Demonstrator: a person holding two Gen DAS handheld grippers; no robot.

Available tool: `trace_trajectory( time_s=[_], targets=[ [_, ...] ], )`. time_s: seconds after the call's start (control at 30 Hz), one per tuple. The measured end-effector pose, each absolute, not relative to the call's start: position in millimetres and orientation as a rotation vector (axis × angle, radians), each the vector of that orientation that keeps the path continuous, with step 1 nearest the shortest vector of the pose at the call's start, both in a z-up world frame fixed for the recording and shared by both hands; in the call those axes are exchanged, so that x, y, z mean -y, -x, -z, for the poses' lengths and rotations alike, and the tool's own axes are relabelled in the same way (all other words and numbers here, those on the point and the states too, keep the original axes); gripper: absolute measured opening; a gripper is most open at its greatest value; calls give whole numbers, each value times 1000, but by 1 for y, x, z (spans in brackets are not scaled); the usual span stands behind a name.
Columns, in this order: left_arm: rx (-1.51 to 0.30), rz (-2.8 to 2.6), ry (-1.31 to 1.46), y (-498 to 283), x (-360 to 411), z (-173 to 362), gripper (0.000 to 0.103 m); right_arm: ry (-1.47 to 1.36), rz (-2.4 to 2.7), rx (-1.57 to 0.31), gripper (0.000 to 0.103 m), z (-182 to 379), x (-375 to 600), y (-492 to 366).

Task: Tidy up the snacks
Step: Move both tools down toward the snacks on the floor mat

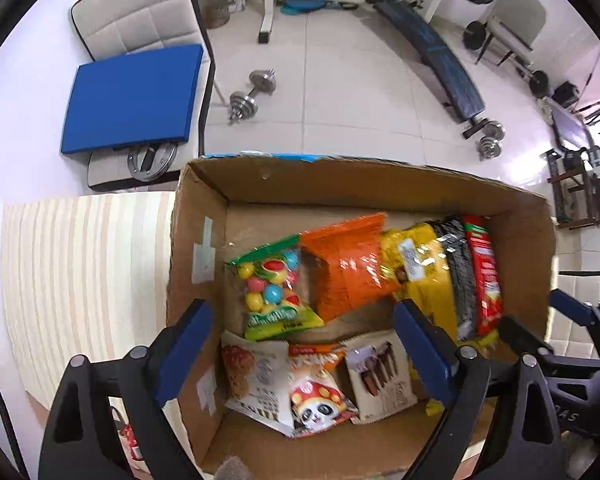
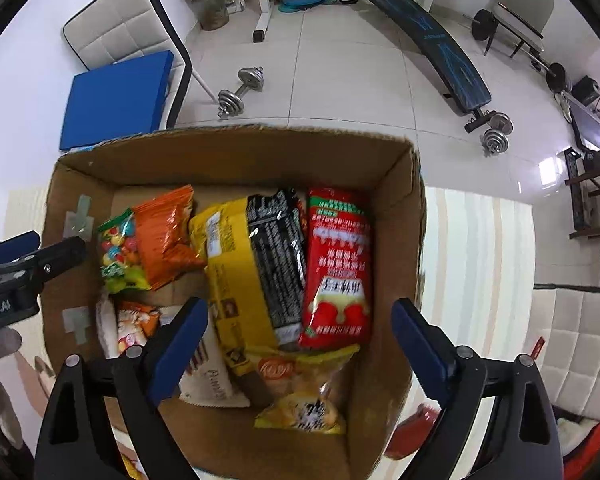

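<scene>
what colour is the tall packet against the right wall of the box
Red, with white lettering and a green strip at the top; the red packet shows best in the right wrist view.

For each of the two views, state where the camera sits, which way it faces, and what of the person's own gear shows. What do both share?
Left wrist: looks down into box; own open left gripper, right gripper at the edge.
Right wrist: looks down over red pack; own open right gripper, left gripper at the edge.
Shared: box, orange pack.
</scene>
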State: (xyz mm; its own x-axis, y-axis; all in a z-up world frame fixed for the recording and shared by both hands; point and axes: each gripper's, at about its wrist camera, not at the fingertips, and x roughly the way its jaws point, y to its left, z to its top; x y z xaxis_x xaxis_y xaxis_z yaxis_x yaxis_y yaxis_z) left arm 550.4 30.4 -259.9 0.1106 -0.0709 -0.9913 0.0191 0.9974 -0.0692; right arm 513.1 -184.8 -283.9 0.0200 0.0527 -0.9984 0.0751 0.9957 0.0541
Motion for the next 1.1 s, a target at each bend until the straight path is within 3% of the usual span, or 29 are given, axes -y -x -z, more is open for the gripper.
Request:
trace_trajectory(
  time_s=[0.77,0.9,1.1],
  targets=[
    [-1174,-20,33,-385,-28,174,93,-186,-31,-1343,97,178,152,-376],
    [-1210,-96,94,-341,-57,182,93,-274,-89,-1400,97,187,136,-344],
    [-1364,-267,221,-260,-122,225,93,-408,-195,-1637,97,258,80,-282]
  ],
)
